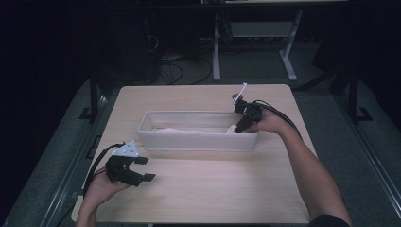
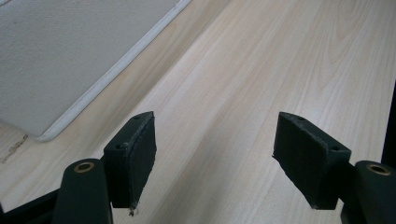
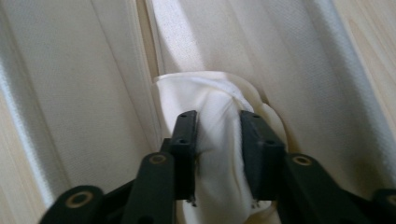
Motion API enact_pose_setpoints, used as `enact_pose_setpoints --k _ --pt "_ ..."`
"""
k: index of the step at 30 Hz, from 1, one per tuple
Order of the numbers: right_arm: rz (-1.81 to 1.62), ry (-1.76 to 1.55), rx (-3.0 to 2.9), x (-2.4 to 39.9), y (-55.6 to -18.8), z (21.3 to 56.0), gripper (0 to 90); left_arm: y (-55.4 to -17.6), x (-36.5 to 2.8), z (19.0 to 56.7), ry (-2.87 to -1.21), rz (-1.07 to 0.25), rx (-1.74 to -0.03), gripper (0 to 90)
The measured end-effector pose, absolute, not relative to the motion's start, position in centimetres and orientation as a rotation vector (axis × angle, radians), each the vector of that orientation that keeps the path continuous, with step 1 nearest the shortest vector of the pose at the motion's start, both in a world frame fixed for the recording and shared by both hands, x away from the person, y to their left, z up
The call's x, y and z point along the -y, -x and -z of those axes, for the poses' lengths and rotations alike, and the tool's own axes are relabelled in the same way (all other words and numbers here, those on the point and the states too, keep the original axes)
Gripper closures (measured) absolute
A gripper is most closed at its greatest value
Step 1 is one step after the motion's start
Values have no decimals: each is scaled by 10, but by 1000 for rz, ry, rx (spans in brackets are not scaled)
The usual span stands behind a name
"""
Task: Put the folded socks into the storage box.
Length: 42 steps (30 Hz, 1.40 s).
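Note:
A long white bin (image 1: 198,141) lies across the middle of the wooden table (image 1: 208,189). A white cloth (image 3: 219,95) is bunched against the bin's right end wall, and it trails along the bin floor (image 1: 168,130). My right gripper (image 1: 239,127) dips into that end of the bin. Its jaws (image 3: 218,122) straddle a fold of the cloth, which sits loosely between the pads. My left gripper (image 1: 145,169) rests low over the table at the front left, open with nothing between its fingers (image 2: 135,149).
The bin's near wall (image 2: 56,56) stands just left of the left gripper's jaws. Bare wood (image 2: 261,70) stretches ahead of them. Beyond the table's far edge are desk legs (image 1: 216,52) and cables on a dark floor.

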State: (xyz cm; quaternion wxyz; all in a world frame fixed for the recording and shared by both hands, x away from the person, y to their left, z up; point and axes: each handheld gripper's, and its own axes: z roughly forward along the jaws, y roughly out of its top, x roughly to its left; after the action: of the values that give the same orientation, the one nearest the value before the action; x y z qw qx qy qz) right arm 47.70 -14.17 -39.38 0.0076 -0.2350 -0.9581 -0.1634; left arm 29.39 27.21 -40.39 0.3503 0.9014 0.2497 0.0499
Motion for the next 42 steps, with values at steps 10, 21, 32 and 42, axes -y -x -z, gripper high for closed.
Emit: enact_pose_setpoints --k 10,21,32,42 --pt "538 734 2995 142 -475 387 567 -293 -270 404 -2334 -125 -642 295" --pt "570 727 2993 147 -466 373 663 -292 -268 403 -2335 -127 -634 296" --pt "589 742 2986 152 -460 363 732 -290 -269 401 -2329 -133 -632 296" --pt "621 754 2987 159 -454 352 739 -290 -268 401 -2332 -127 -628 294"
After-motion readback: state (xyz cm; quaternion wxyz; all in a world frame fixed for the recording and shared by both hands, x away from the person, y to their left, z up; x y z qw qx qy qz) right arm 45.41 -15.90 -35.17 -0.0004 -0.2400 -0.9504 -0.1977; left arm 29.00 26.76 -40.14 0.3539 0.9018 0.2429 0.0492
